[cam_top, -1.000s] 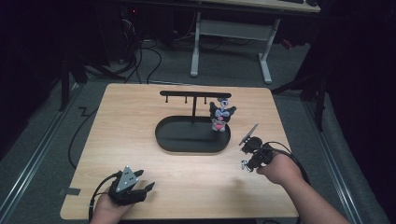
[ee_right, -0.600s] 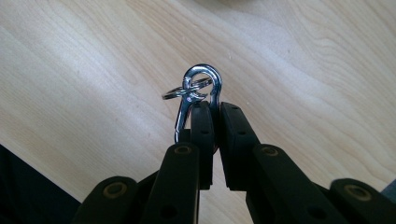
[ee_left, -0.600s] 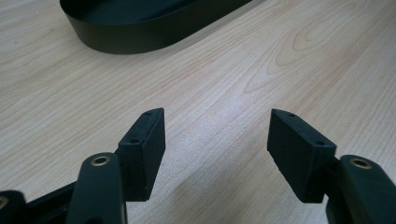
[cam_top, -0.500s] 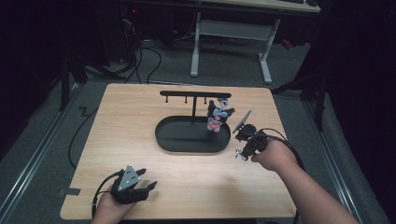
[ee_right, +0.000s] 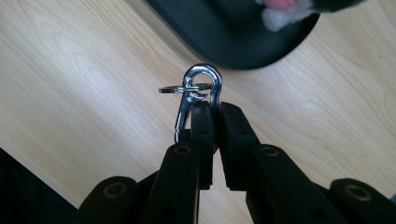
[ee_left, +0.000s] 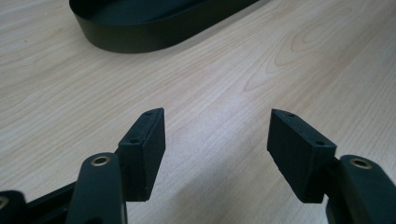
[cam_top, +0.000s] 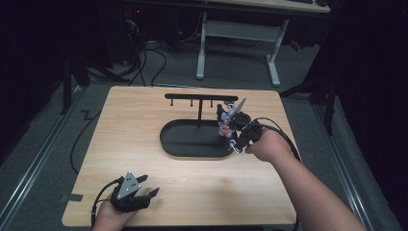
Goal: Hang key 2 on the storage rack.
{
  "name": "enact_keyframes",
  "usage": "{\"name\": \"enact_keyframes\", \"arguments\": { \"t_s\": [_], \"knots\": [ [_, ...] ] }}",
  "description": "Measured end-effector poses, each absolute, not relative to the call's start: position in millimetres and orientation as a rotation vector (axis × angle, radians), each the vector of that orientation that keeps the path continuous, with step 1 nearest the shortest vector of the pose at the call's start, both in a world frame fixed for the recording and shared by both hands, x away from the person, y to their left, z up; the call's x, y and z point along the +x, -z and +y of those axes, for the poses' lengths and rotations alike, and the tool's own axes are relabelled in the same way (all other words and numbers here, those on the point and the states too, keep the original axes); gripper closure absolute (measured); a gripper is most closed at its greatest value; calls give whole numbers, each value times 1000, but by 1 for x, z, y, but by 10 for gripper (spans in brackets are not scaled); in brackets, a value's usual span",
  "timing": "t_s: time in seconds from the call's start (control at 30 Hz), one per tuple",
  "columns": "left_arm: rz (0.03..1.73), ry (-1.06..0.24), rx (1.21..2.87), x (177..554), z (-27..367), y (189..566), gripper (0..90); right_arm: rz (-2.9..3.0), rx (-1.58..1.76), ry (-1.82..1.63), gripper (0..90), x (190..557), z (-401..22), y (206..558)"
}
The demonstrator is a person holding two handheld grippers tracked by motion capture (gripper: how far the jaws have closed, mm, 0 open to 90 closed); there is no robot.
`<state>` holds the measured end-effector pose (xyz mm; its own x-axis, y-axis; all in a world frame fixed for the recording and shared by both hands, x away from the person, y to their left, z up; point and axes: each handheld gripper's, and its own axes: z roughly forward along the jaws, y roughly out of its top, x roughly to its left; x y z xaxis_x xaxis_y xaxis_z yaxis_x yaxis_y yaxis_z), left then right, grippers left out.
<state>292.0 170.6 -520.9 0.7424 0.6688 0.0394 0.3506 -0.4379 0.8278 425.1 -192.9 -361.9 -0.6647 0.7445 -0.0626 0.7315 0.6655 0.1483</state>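
**Keychain clasp held beside the hanger stand, slip risk at the pegs**

A silver snap clasp (ee_right: 198, 93) with its key ring (ee_right: 183, 88) is pinched between the nearly closed jaws of the right gripper (ee_right: 211, 112); only a thin edge of the metal is caught, and the hook stands clear above the tips. In the high view the right gripper (cam_top: 239, 124) is seen at about 3 o'clock of the black oval tray (cam_top: 175, 144), with the small plush charm (cam_top: 224, 120) just in front of it, beside the black hanger stand (cam_top: 199, 98) and over the tray's right end. The left gripper (cam_top: 137, 192) is rested at the worktop's 7 o'clock corner, its jaws spread wide with nothing between them.

The grip is judged to be shallow, so the clasp could be twisted or dropped if it is knocked against the bar or a peg. The charm could swing and pull the ring sideways, and the hook could be missed. The light stand could be tipped by a sideways push, since the left gripper is well apart from it.

A pale wood-grain worktop (cam_top: 144, 115) is shown, smooth and bare apart from the tray. The room around it is dark, with grey carpet, loose cables and a white-legged desk (cam_top: 240, 33) at 12 o'clock.
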Motion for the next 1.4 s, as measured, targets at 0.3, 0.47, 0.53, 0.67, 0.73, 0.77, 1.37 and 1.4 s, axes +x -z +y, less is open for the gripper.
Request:
{"name": "enact_keyframes", "arguments": {
  "t_s": [0.3, 0.47, 0.53, 0.67, 0.73, 0.77, 1.37, 1.4],
  "knots": [
    [783, -454, 2057, 292, 174, 520, 377, 2766, 1215, -191, 850, 447, -171, 348],
    [788, -455, 2049, 292, 176, 520, 377, 2758, 1225, -206, 849, 455, -165, 342],
    [791, -451, 2049, 291, 177, 519, 377, 2758, 1215, -217, 850, 459, -163, 340],
    [788, -455, 2047, 290, 177, 519, 377, 2748, 1215, -215, 850, 468, -156, 334],
    [784, -453, 2050, 290, 176, 519, 377, 2746, 1195, -212, 850, 474, -150, 331],
    [785, -451, 2051, 290, 176, 520, 377, 2744, 1202, -211, 850, 476, -148, 330],
    [790, -450, 2062, 293, 178, 521, 377, 2717, 1270, -236, 850, 507, -150, 319],
    [791, -450, 2063, 293, 178, 521, 377, 2717, 1270, -236, 850, 507, -150, 319]
  ]
}}
